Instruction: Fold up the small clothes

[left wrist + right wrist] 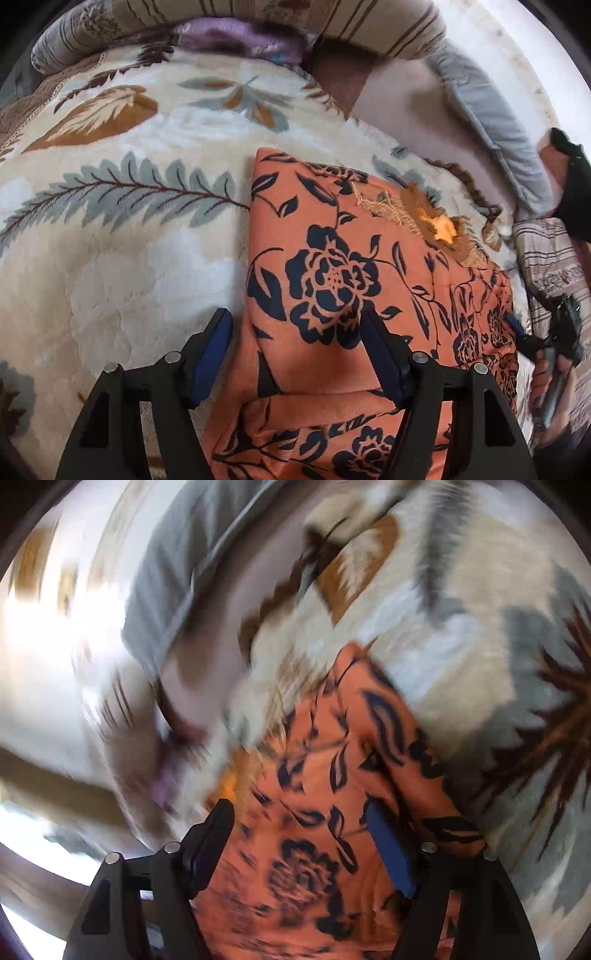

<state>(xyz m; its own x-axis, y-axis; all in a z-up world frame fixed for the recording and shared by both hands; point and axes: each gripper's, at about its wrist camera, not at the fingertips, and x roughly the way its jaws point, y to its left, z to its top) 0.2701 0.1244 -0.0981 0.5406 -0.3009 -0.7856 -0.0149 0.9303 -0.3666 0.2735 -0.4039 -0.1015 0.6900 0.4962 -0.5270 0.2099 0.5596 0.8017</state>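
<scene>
On the cream leaf-patterned plush blanket (122,258) lay a folded orange garment with dark blue roses (332,280). Both grippers, left (295,354) and right (299,845) (its view blurred), stood wide apart over it, gripping nothing.

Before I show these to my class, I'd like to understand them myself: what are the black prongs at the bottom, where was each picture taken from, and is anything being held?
A person holds a two-finger gripper in each hand; each has a wide-angle camera looking along its fingers. The sharp picture comes from the left gripper, the blurred one from the right gripper. Both hang with fingers apart over an orange cloth with dark blue flowers, partly folded, lying on a cream plush blanket with leaf prints. Neither pinches it. The left view also catches the right hand at its edge. Striped cushions lie behind.
</scene>
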